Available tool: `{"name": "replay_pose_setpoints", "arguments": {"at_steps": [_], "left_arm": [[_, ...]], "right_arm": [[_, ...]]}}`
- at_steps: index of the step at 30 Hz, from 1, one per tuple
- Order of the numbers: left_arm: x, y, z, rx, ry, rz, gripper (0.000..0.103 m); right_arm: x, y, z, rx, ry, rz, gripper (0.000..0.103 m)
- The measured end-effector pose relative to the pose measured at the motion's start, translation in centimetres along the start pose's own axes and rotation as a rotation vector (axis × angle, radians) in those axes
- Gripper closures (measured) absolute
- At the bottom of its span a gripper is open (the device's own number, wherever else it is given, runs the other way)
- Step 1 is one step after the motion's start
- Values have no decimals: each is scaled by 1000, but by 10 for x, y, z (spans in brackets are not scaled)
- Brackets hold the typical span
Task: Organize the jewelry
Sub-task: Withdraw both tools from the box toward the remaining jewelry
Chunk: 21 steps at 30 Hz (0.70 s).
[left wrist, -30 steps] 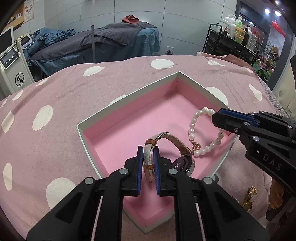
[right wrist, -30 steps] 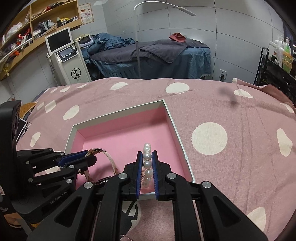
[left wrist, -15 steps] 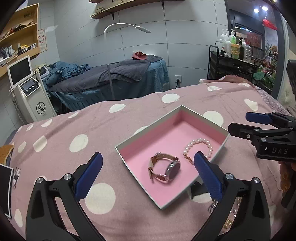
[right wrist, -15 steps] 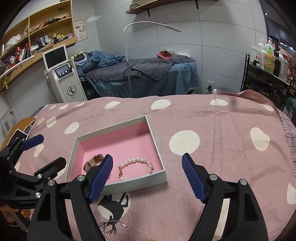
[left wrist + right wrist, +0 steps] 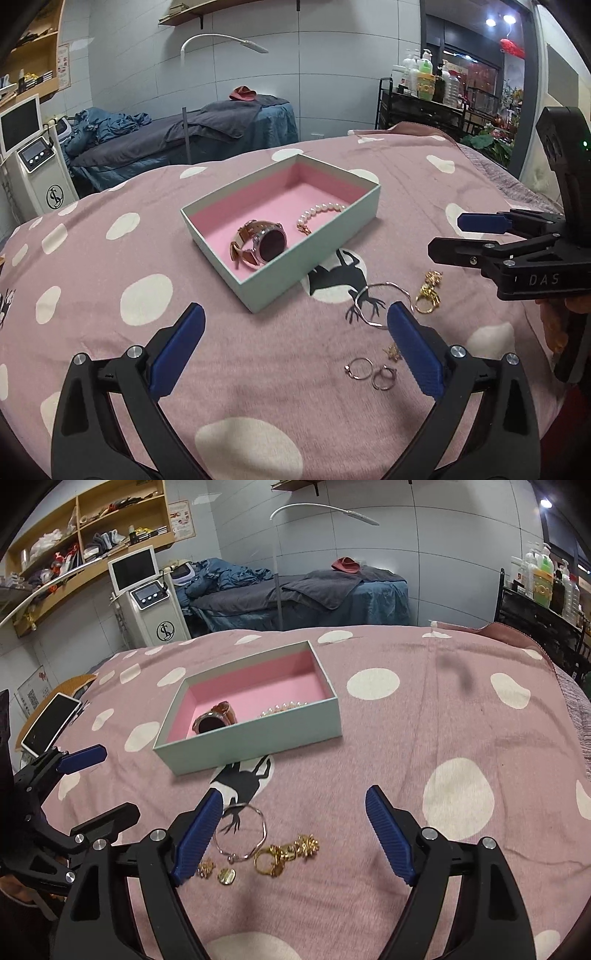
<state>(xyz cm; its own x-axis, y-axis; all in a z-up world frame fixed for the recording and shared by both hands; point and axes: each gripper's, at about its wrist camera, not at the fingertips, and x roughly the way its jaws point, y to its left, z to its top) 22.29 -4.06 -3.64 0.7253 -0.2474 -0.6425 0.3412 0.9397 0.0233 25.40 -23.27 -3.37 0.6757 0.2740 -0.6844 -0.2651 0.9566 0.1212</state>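
A pale green box (image 5: 314, 254) with pink lining (image 5: 255, 698) sits on the pink dotted bedspread. Inside lie a watch with a brown strap (image 5: 264, 243) and a pearl bracelet (image 5: 319, 214); both also show in the right wrist view, the watch (image 5: 216, 718) and the pearls (image 5: 282, 708). In front of the box lie a silver bangle (image 5: 382, 302) (image 5: 242, 834), gold jewelry (image 5: 428, 293) (image 5: 286, 853), small silver rings (image 5: 369, 373) and gold earrings (image 5: 218, 873). My left gripper (image 5: 295, 350) is open and empty. My right gripper (image 5: 295, 834) is open and empty above the loose pieces.
A phone (image 5: 50, 723) lies at the bed's left edge. A massage bed (image 5: 184, 144), a white machine (image 5: 151, 602) and a black shelf cart with bottles (image 5: 424, 99) stand behind the bed. The bedspread (image 5: 461, 720) stretches to the right of the box.
Both grippers have opened, letting go of the watch and the pearl bracelet, which now lie in the box. Both have pulled back and up toward the near side of the bed.
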Motion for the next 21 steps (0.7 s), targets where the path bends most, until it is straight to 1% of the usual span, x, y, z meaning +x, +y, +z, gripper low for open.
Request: {"name": "replay_pose_setpoints", "arguments": {"at_steps": [4,8,11,14,16,17,19,20,21], "left_arm": [[-1,-7,-17,-7,26,-25,6],[-5,-12,-30,-10,21,-49,6],[-4,-17,-38,4,40,-56,8],[-3,-24,-44,40,61,-58,16],[1,-26,-46,46,77,-69,24],[2,-27,-46,46,86,-75,26],[7,-27,-47,47,99,-86,35],[9,-27,-48,49,107,-84,37],[10,-27,-48,50,115,-82,44]], "right_arm": [[-6,1,-14,-41,22,12,25],[-12,1,-27,-74,42,34,25],[-14,1,-37,-113,62,28,26],[-13,1,-44,-137,94,22,34],[-13,1,-47,-155,105,25,41],[-13,3,-49,-165,107,23,43],[-11,4,-50,-179,113,20,47],[-11,5,-50,-182,116,16,49],[-11,6,-49,-183,118,15,54]]}}
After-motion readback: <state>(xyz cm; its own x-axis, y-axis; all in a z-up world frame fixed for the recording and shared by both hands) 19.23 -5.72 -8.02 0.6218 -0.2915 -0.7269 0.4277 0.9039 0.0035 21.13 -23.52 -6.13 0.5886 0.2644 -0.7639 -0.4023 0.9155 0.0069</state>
